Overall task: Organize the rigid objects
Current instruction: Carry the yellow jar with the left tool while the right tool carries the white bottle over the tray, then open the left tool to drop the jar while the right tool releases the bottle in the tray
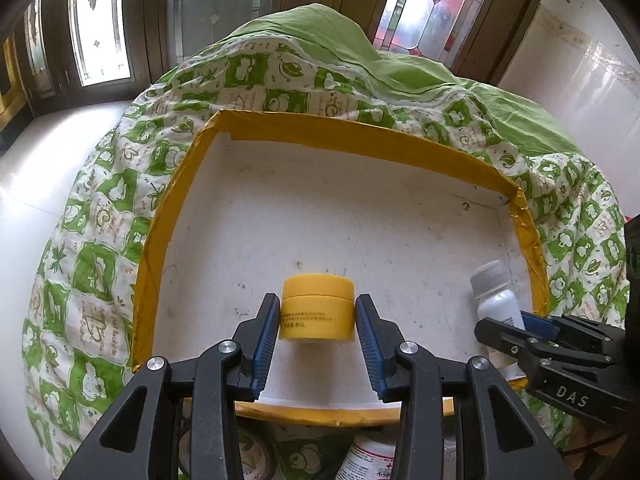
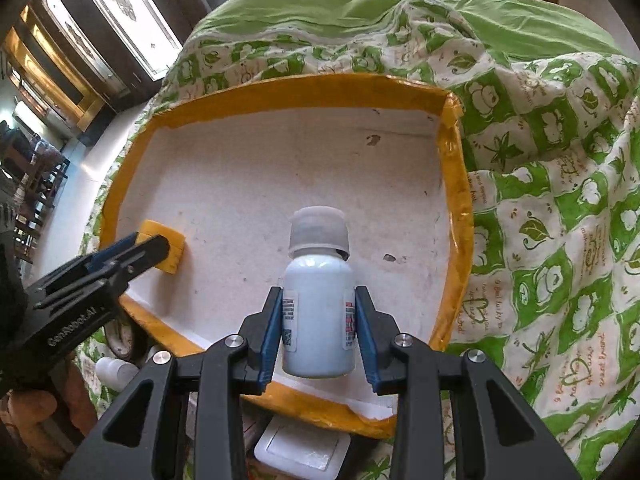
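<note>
Quilted bedding point(image 1: 100, 208) carries the tray point(image 1: 360, 140); left gripper point(image 1: 316, 320) clamps the yellow jar point(image 1: 318, 308) mid-tray, right gripper point(image 2: 316, 328) clamps the white bottle point(image 2: 318, 304) near its right edge, likely for upright placing

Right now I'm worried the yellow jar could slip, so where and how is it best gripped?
Grip the yellow jar on its straight lower body, below the lid seam, coming level from the near side as the left gripper does, one pad on each round flank.
</note>
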Motion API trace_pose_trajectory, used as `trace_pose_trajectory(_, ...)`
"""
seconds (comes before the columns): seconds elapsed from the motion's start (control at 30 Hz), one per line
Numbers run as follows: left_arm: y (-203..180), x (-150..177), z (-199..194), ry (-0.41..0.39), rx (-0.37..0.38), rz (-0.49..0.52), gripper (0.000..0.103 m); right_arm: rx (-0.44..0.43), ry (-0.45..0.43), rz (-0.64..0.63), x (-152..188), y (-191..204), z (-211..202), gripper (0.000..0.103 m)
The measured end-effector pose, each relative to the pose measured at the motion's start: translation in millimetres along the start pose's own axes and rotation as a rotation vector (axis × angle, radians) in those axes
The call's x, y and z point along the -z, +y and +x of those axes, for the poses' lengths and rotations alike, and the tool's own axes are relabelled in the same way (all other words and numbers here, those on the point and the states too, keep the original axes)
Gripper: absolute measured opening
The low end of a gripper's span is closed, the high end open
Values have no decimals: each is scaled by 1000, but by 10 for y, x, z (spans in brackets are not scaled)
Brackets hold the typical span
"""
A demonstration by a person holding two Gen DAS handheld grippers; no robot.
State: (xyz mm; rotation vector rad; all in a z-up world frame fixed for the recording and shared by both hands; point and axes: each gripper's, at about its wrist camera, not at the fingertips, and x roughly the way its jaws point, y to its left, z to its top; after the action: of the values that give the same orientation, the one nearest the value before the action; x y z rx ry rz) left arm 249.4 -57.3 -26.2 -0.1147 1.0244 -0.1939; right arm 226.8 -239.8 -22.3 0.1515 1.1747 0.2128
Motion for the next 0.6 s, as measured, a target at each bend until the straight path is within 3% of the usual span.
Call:
trace_pose_trajectory(0.37, 39, 63, -32, -12, -4, -6, 42, 21, 3, 3, 27, -7, 50, 34)
trace_pose_trajectory(0.5, 74, 89, -31, -7, -16, -24, 58, 10, -3, 20, 22, -18, 50, 34)
trace_pose_trajectory(0.6, 81, 109, -77, -25, -25, -31, 65, 6, -9, 30, 30, -39, 35, 34)
